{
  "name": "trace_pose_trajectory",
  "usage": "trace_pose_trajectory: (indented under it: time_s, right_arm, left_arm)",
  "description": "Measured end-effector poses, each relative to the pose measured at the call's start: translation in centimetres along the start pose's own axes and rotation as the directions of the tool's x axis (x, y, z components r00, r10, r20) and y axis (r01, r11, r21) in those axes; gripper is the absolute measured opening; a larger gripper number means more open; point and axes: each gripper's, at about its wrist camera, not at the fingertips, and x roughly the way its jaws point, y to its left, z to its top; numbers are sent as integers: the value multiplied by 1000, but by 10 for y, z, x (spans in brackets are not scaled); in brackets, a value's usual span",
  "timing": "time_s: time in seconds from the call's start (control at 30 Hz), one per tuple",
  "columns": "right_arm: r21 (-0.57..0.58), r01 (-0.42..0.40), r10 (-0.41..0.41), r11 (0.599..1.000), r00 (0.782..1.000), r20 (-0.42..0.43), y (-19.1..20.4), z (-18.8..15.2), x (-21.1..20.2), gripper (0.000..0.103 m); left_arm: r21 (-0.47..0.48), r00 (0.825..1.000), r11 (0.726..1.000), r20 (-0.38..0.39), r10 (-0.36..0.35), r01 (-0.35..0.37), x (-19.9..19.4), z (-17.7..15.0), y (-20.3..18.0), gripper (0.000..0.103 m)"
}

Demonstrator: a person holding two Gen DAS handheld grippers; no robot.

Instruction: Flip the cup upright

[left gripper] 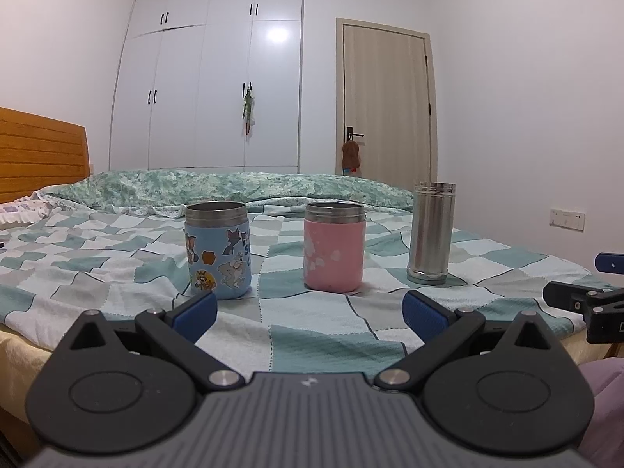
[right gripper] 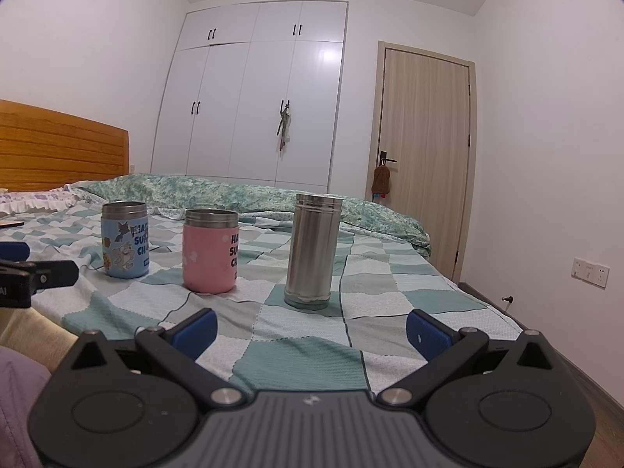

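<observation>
Three cups stand in a row on the checked bedspread (left gripper: pixel 312 343). A blue cartoon cup (left gripper: pixel 217 249) is at the left, a pink cup (left gripper: pixel 334 247) in the middle, a tall steel cup (left gripper: pixel 431 232) at the right. All stand on end with steel rims at the top. In the right wrist view they are the blue cup (right gripper: pixel 125 240), the pink cup (right gripper: pixel 210 251) and the steel cup (right gripper: pixel 314 249). My left gripper (left gripper: pixel 310 314) is open and empty, short of the blue and pink cups. My right gripper (right gripper: pixel 312 329) is open and empty, short of the steel cup.
A wooden headboard (left gripper: pixel 39 152) stands at the left. A rumpled green quilt (left gripper: pixel 234 187) lies behind the cups. A white wardrobe (left gripper: pixel 210 78) and a door (left gripper: pixel 386 101) are at the back. The bed edge runs along the right (right gripper: pixel 487 308).
</observation>
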Motion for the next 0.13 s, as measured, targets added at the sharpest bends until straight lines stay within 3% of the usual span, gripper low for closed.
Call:
trace_pose_trajectory:
  time_s: [0.13]
  right_arm:
    - [0, 0, 0, 1000, 1000, 0, 0, 0, 0, 103]
  left_arm:
    - [4, 1000, 1000, 5, 5, -5, -1, 0, -1, 103]
